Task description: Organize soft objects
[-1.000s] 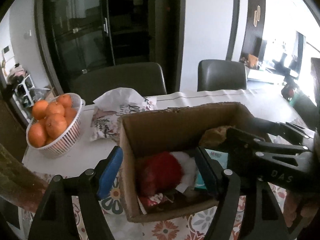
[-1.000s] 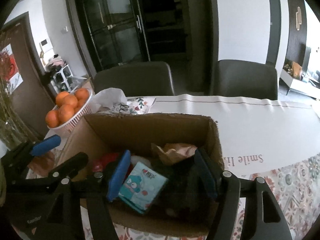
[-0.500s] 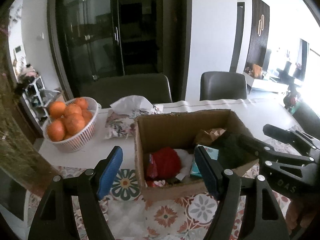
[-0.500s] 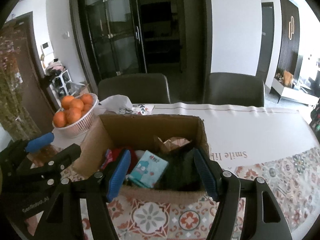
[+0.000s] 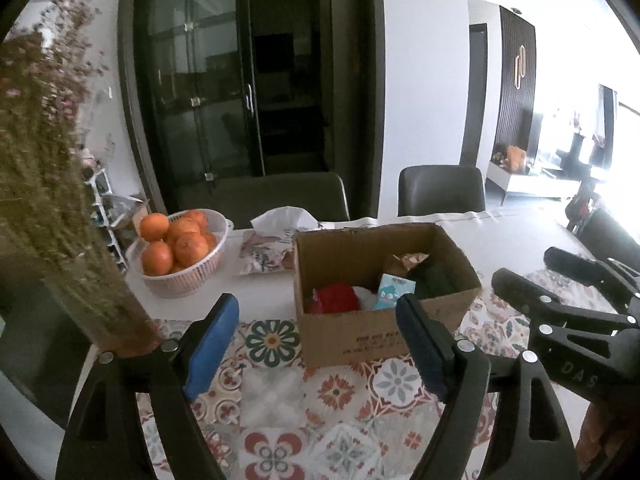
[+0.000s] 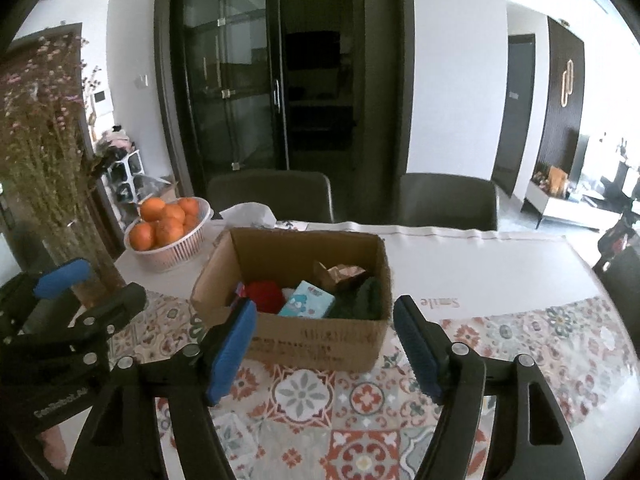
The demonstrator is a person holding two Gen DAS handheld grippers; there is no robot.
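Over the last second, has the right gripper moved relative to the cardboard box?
Yes. The right gripper has pulled back and up from the cardboard box: a second ago its fingertips flanked the items inside; now they are open short of its near wall.

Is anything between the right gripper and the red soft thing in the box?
Yes: the cardboard box's near wall stands between the right gripper and the red soft item. From above the box is open, with nothing visible covering it. The jaws are open and empty.
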